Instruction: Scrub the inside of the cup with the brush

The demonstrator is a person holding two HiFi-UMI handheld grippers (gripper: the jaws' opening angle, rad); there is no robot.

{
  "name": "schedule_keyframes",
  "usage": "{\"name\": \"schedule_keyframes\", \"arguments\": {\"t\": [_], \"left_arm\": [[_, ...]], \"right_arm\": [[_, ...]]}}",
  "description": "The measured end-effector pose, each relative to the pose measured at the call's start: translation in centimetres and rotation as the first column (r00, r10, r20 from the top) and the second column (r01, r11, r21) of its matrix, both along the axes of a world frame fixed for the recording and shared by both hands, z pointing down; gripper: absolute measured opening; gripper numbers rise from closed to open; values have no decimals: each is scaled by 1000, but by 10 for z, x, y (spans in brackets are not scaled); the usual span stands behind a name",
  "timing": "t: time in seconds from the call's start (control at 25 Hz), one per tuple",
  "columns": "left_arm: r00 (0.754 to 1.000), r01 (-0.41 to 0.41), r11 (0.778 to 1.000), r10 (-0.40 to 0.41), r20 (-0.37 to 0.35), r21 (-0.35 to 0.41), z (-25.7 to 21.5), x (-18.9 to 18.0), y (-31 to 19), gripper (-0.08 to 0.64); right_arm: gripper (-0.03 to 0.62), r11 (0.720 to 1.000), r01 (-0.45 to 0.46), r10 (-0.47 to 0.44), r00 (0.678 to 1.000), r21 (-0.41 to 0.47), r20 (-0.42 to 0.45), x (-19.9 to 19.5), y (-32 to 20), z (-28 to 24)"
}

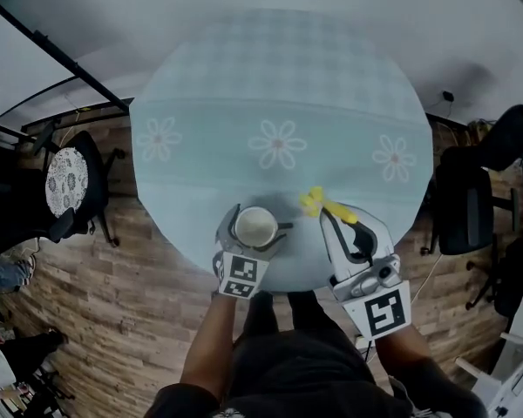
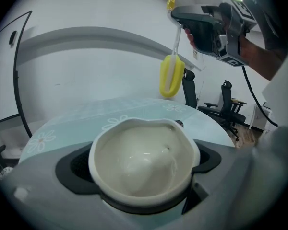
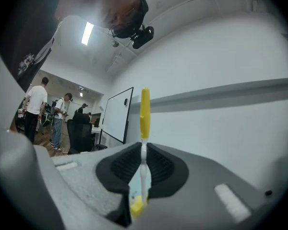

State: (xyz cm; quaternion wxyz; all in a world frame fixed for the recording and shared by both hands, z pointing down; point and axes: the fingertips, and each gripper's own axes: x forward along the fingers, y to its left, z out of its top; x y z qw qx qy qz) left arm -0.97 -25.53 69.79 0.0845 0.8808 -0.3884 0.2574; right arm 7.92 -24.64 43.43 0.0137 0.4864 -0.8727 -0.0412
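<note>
A white cup (image 1: 255,227) with a wavy rim sits between the jaws of my left gripper (image 1: 256,222), over the near edge of the round table (image 1: 279,85). In the left gripper view the cup (image 2: 144,162) shows its bare inside. My right gripper (image 1: 340,221) is shut on the thin white stem of the brush (image 3: 144,169). The brush's yellow head (image 1: 312,201) hangs just right of the cup and apart from it. From the left gripper view the brush head (image 2: 171,75) dangles below the right gripper (image 2: 197,25), above and beyond the cup.
The table carries a pale blue cloth with daisy prints (image 1: 277,143). A chair with a patterned seat (image 1: 67,179) stands at the left and a black office chair (image 1: 462,200) at the right, on wood flooring. People (image 3: 37,104) and a whiteboard (image 3: 117,114) are far behind.
</note>
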Motion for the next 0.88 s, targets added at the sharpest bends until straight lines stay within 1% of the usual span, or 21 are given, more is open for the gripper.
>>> {"name": "schedule_keyframes", "arguments": {"t": [0.2, 0.32, 0.4, 0.72, 0.88], "left_arm": [[1000, 13, 1000, -13, -4, -28, 21, 1, -6, 568], [1000, 19, 999, -19, -14, -32, 28, 3, -10, 568], [1000, 17, 999, -17, -8, -31, 33, 7, -10, 568], [1000, 20, 999, -20, 0, -25, 42, 9, -17, 568], [1000, 19, 999, -19, 14, -27, 49, 11, -21, 568]], "right_arm": [[35, 999, -5, 5, 1000, -47, 9, 1, -3, 24], [35, 997, -6, 6, 1000, -72, 2, 4, -5, 37], [35, 997, -13, 13, 1000, -82, 2, 9, -4, 42], [35, 995, -27, 28, 999, -99, 15, 17, -4, 52], [35, 995, -29, 31, 999, -91, 20, 19, -7, 52]]}}
